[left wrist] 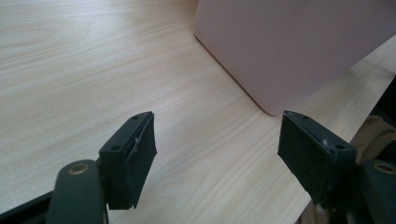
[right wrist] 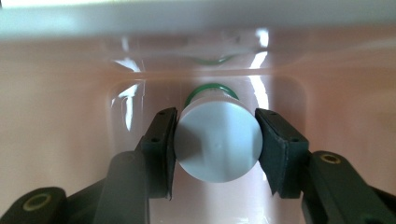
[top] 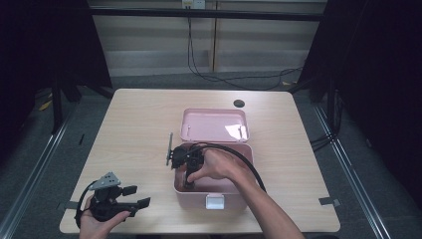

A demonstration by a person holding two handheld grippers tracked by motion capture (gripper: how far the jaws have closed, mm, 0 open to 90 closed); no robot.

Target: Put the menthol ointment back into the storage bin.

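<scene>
A pink plastic box point(top: 239, 195) stands open near the table's front, its lid point(top: 214, 124) tilted back. My right gripper point(right wrist: 215, 140) reaches down into the box, shut on a white bottle point(right wrist: 218, 145) with a green ring at its far end. In the high view the right gripper point(top: 188, 185) dips inside the box's left half, under the person's hand. My left gripper point(top: 140, 196) rests open at the table's front left, pointing toward the box, nothing between its pads. In the left gripper view the box's pink wall point(left wrist: 299, 46) lies ahead of the open left gripper point(left wrist: 217, 147).
A dark round hole point(top: 239, 103) sits in the table near its far edge. A white latch point(top: 215, 201) is on the box's front wall. Cables trail on the floor behind the table. Bare wood surrounds the box on the left and right.
</scene>
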